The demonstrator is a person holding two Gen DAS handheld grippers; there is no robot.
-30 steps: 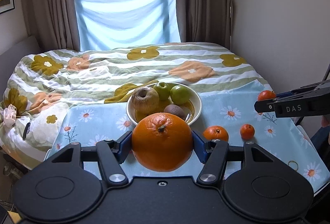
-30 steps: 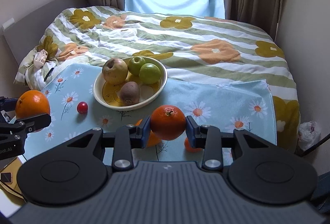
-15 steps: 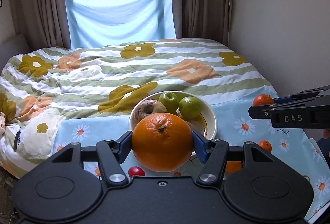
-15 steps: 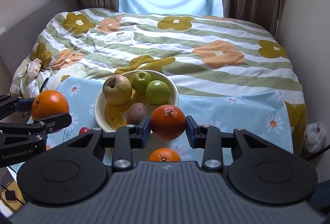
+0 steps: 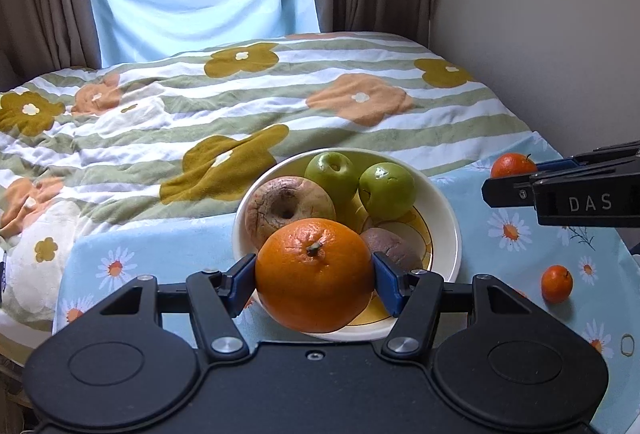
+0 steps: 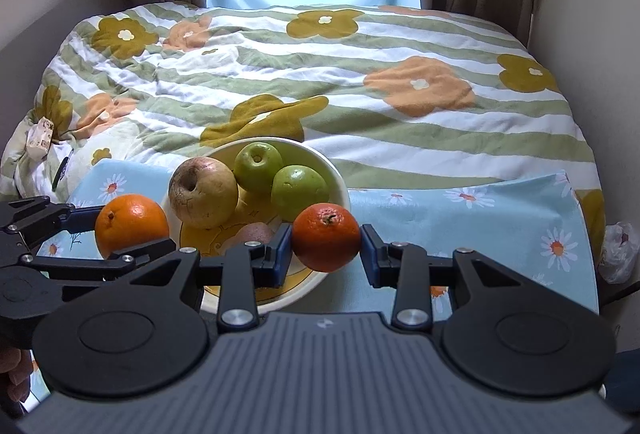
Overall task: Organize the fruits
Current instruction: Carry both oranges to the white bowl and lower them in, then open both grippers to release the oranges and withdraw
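Note:
My left gripper [image 5: 315, 276] is shut on a large orange [image 5: 316, 272] and holds it over the near rim of the cream bowl [image 5: 450, 230]. The bowl holds a brownish apple [image 5: 286, 204], two green apples [image 5: 386, 190] and a kiwi [image 5: 392, 244]. My right gripper [image 6: 326, 244] is shut on a smaller reddish orange [image 6: 326, 236], above the bowl's right rim [image 6: 340, 182]. The left gripper with its orange [image 6: 132, 224] shows at the left of the right wrist view. The right gripper's orange [image 5: 513, 165] shows at the right of the left wrist view.
The bowl stands on a light blue daisy cloth [image 5: 520, 234] laid over a bed with a flowered striped quilt [image 5: 280, 106]. A small mandarin [image 5: 557, 283] lies on the cloth right of the bowl. A wall runs along the right; curtains and window are beyond the bed.
Both grippers have moved forward toward the bowl, each still holding its orange; the bowl is now closer and directly under the fruits.

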